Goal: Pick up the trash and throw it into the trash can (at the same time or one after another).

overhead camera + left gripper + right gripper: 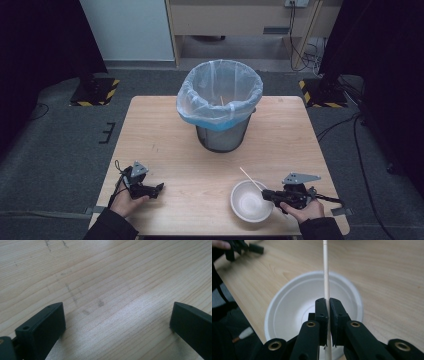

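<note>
The right gripper (327, 315) is pinching a thin wooden stick (326, 272) between its jaws, right over a white bowl (250, 201) near the table's (165, 135) front edge, toward the right corner. The left gripper (159, 188) sits by the front-left corner, jaws spread wide over bare wood — nothing between them. A mesh waste bin (220, 107) with a clear bag liner stands near the back edge, in the middle. No readable writing on anything.
</note>
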`<state>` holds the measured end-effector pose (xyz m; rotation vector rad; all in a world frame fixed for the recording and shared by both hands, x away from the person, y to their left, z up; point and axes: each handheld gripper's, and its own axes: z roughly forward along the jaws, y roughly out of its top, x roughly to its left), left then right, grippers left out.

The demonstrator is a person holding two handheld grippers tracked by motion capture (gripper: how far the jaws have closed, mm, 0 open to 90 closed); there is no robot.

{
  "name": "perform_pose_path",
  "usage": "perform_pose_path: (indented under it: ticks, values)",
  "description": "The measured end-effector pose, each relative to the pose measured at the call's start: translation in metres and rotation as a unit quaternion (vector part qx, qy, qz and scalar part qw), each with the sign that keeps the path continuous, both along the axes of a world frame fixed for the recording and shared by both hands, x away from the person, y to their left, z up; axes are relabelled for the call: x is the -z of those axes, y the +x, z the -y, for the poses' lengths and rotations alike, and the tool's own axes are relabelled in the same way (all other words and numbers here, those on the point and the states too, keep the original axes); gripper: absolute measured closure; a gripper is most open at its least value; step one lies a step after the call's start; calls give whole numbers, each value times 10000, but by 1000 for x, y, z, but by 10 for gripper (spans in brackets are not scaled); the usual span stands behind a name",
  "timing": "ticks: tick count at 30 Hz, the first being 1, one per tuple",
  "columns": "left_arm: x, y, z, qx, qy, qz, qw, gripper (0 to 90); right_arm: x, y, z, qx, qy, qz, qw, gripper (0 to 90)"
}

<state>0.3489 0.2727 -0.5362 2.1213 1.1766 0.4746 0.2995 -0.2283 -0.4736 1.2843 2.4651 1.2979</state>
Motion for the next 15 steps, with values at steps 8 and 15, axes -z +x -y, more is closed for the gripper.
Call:
perform_pose_path:
  ticks: [8,15]
  values:
    - [0,0,0,-5,-7,1,10000,0,-17,3,2,347,444,521,9971,860]
    - [0,0,0,-5,-7,1,10000,0,-28,10,10,704,856,923,9896,860]
